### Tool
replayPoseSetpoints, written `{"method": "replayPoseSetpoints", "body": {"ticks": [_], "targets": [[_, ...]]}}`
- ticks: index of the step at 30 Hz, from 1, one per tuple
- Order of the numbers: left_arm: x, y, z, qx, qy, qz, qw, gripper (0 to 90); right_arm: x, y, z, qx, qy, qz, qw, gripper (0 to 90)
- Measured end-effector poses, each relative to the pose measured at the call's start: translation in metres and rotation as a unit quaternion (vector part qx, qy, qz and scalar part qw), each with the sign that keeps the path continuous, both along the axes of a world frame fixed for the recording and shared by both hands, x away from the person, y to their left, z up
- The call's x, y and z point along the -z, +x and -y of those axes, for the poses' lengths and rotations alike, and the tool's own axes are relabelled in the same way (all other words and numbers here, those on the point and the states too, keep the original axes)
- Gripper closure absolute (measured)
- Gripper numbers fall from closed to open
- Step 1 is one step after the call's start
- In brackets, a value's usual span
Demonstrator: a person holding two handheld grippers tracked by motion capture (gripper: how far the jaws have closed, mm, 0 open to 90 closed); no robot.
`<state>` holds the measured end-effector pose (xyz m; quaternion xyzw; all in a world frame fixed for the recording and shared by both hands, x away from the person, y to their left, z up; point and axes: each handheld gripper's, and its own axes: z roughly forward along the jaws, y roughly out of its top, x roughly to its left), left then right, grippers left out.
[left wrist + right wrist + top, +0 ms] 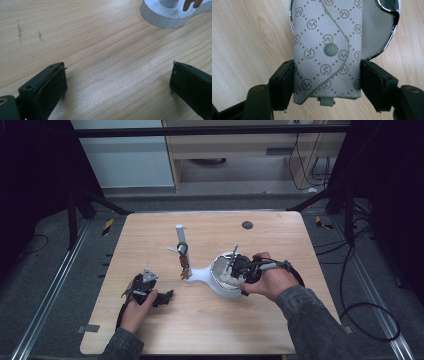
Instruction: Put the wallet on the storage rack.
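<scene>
Two claws: my right claw (327, 82) is clamped across the grey key pouch (328, 47), long axis pointing away over the mirror tray (378, 32), while left claw (117, 82) idles open on the bench (87, 37), well apart.

A light wooden table (165, 320) occupies the centre of the high view, its grain running lengthwise. A small dark round disc (247, 225) lies near the table's upper edge, right of centre. Grey carpeted floor (45, 270) surrounds the table. A pale wooden cabinet (240, 145) stands at the top centre, a white panel (125, 160) to its left. Black cables (370, 315) loop across the floor at lower right. Yellow-and-black striped tape (107, 226) marks the floor at upper left.
</scene>
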<state>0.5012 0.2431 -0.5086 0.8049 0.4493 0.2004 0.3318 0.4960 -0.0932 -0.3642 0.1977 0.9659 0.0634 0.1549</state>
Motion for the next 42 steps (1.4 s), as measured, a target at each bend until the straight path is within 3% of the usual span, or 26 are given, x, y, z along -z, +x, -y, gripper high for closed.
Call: {"method": "replayPoseSetpoints", "body": {"ticks": [14,42], "targets": [[0.000,0.000,0.000,0.000,0.000,0.000,1.0000,0.3,0.004,0.010,-0.007,0.015,-0.016,-0.001,0.9998,31.2],[0.000,0.000,0.000,0.001,0.000,0.000,1.0000,0.2,0.011,0.024,-0.018,0.016,-0.019,-0.011,0.9996,31.2]]}}
